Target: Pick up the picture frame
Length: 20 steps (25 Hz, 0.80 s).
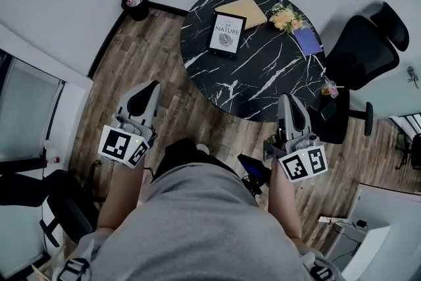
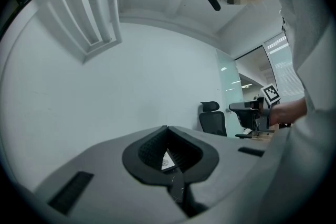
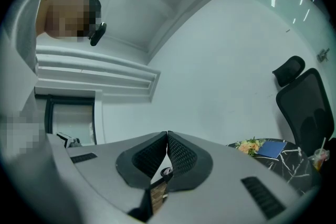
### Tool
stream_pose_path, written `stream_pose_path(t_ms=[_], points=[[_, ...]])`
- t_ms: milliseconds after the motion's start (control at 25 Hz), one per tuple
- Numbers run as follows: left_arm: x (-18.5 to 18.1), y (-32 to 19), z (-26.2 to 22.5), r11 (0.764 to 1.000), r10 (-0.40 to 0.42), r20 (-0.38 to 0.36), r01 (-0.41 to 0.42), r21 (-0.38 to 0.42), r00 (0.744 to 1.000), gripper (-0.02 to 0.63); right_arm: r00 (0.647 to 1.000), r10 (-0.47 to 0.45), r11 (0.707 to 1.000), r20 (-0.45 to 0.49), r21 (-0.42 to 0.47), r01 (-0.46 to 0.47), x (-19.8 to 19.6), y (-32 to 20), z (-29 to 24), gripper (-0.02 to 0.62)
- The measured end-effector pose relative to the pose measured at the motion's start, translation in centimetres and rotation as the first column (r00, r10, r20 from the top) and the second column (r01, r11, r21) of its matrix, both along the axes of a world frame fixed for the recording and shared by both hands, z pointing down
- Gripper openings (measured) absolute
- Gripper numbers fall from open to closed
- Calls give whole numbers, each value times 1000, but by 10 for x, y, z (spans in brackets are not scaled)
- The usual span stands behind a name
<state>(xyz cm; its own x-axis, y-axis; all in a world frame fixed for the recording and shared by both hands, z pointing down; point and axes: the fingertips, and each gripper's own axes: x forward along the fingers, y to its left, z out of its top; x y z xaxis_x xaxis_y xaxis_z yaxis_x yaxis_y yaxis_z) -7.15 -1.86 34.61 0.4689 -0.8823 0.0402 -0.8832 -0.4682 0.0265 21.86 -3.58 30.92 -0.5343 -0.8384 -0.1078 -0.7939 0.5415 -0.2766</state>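
Head view, looking steeply down: I hold the left gripper (image 1: 148,90) and the right gripper (image 1: 288,102) roughly level above the wooden floor (image 1: 158,56), both on the near side of a round black marble table (image 1: 263,85). The picture frame (image 1: 226,34) sits on the far left part of the table, print facing me and well apart from both grippers; I cannot tell whether it lies flat or leans. A tan book (image 1: 248,9) meets its far right corner. To the right of the book are a bunch of flowers (image 1: 287,17) and then a blue notebook (image 1: 307,41). A cup with a straw (image 1: 329,87) stands at the table's near right rim, beside a black office chair (image 1: 365,49). A black bin (image 1: 136,4) stands by the far wall on the left. Left gripper view and right gripper view: on each, the jaws are together at the tips, with nothing clamped between them.
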Motion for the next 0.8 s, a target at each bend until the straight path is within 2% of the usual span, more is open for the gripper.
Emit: stream_pose_path(t_ms=[480,800], points=[[2,-4,2,1000,-5,12,6,-11,1000,7,1000,15,1000,8,-3,-15,11,-3,2,26],[8,-40,3,999,39,4,-39,-2,999,6,998,64,998,-5,4,-64,17,-26,1,26]])
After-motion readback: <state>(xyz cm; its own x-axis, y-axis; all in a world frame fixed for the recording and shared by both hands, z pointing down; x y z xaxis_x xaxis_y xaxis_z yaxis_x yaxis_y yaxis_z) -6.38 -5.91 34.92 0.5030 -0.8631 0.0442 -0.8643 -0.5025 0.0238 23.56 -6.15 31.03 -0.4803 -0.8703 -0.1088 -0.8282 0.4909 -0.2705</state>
